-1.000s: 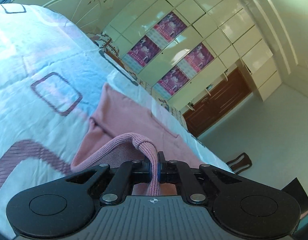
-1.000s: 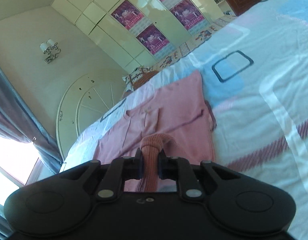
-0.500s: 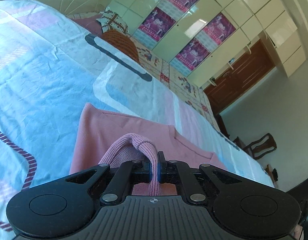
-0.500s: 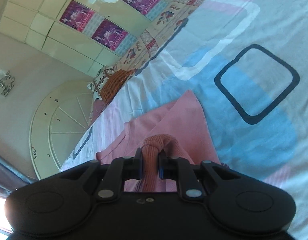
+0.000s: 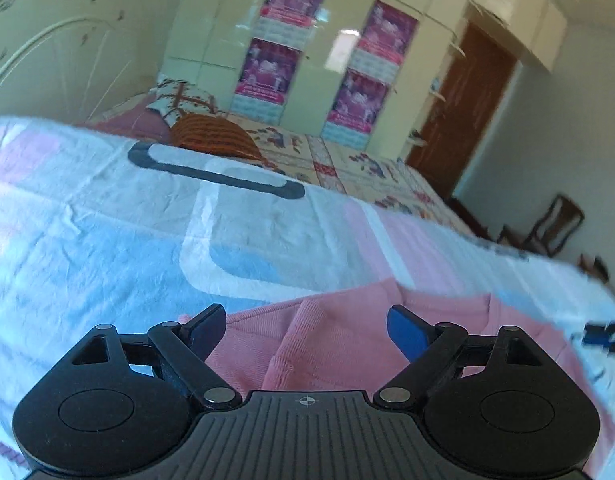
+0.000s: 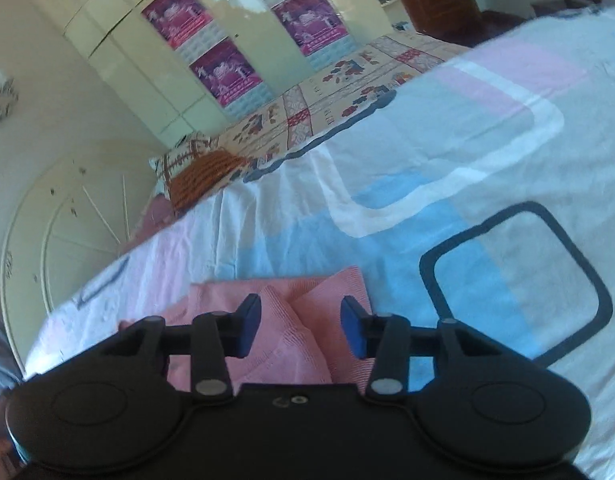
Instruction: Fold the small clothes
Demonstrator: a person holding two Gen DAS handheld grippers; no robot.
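- left tongs (image 5: 307, 322) spread wide, jaws have just been opening, nothing pinched; pink ribbed fabric lies below the gap, pads not pressing it
- right tongs (image 6: 301, 322) part open, jaws have just been opening too; a raised fold of the pink cloth sits between the blue pads (image 6: 353, 330), pads apart from it on both sides as far as the view shows
- pink sweater (image 5: 347, 344) lies on the bed (image 5: 107, 240), folded over on itself, ribbed edge running up the middle in the left wrist view
- in right wrist view the sweater (image 6: 291, 320) shows a straight far edge and a pointed corner at the right, just beside the dark rounded square (image 6: 515, 280) printed on the sheet
- bed sheet is white with pale blue and pink blocks, white and dark rounded outlines
- second patterned cover (image 5: 347, 160) with small motifs lies further back on the bed, next to an orange-brown knitted pillow (image 5: 215, 136)
- cream wardrobe (image 5: 327, 60) behind the bed carries four purple posters (image 5: 271, 66)
- brown door (image 5: 463, 108) right of the wardrobe, a wooden chair (image 5: 555, 228) near the bed's far right side
- cream headboard (image 6: 67, 232) with curved lines at left
- both views blurred at the edges
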